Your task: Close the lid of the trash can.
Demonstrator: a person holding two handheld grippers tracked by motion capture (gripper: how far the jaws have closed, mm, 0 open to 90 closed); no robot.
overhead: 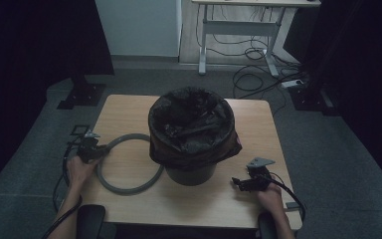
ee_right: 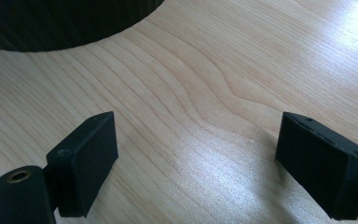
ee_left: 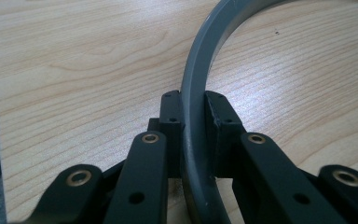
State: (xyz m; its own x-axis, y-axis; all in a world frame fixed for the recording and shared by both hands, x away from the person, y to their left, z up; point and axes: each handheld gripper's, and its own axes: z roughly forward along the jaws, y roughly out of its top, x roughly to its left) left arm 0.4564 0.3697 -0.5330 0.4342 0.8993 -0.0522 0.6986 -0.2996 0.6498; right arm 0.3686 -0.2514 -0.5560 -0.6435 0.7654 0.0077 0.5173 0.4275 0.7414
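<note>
Grey ring point(overhead: 124, 184), a thin plastic hoop lying flat on the wooden surface point(overhead: 204, 199) just left of the lined bin point(overhead: 191, 134), is pinched at its left edge by the left claw point(overhead: 93, 149). In the left gripper view the ring point(ee_left: 196, 93) is seen passing between the two black pads point(ee_left: 171, 116), which are pressed against its inner and outer faces; the grip is taken across the thin wall, probably because that is the one section narrow enough to be clamped. The hoop seems meant to be fitted over the bin's rim to hold the black bag point(overhead: 189, 117), whose edge is already folded down over the outside of the bin; this is judged from the matching width of ring and bin. The far arc of the ring is hidden behind the bin's base, so whether it touches the bin cannot be told.

The left hand point(overhead: 79, 169) is laid low at the left edge of the surface, the forearm coming in from below, with the claw pointed level toward the bin. The right claw point(overhead: 246, 183) is rested on the surface to the right of the bin and aimed at its base, jaws spread wide with nothing but bare wood point(ee_right: 191, 116) between them. It appears to be kept ready to steady the bin or to take the ring's other side.
</note>
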